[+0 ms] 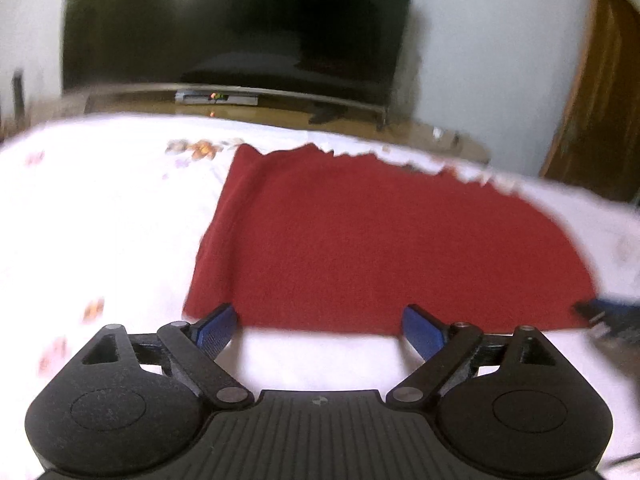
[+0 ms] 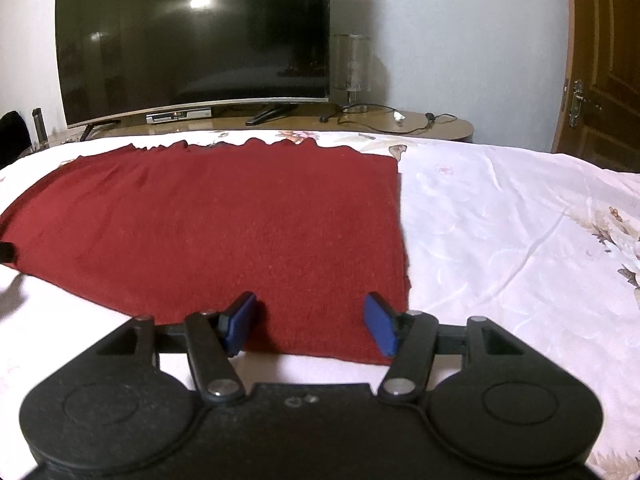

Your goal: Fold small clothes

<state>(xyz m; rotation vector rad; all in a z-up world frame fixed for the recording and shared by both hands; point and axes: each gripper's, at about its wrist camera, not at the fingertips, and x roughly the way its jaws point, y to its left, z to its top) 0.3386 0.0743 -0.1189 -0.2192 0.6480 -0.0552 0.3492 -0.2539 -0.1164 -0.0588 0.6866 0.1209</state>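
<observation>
Red cloth (image 2: 224, 224) spread flat on white flowered bedsheet (image 2: 520, 240), filling centre and left of right wrist view; in left wrist view same cloth (image 1: 380, 240) fills centre and right of frame. Far edge ragged or wavy, toward top of frame in both views. Near edge straight, at bottom of cloth, just ahead of both claws. No crease or doubled layer visible apart from a faint lengthwise ridge along left side in left wrist view; whether that marks a fold cannot be told through the blur.

Left gripper (image 1: 320, 330): jaws wide apart, nothing between them, blue pads (image 1: 218, 330) at near edge of cloth, left pad close to near-left corner. Contact with cloth not certain.

Right gripper (image 2: 310, 322): jaws wide apart, empty, blue pads (image 2: 378, 322) over near edge, right pad close to near-right corner. Seemingly just above or resting on fabric.

Dark blurred shape at right edge of left wrist view, probably the other gripper; dark bit at left edge of right wrist view likewise.

Background, upper part of both frames: dark television (image 2: 192, 40) on wooden stand, wooden door (image 2: 600, 52) at upper right.

Judgement on progress: very early. Cloth laid out and seemingly smoothed, no fold made yet. Both claws posed at near corners, grip not taken. Left to do: pinch near edge at both corners, carry toward far edge for first fold, then fold again and tidy.
</observation>
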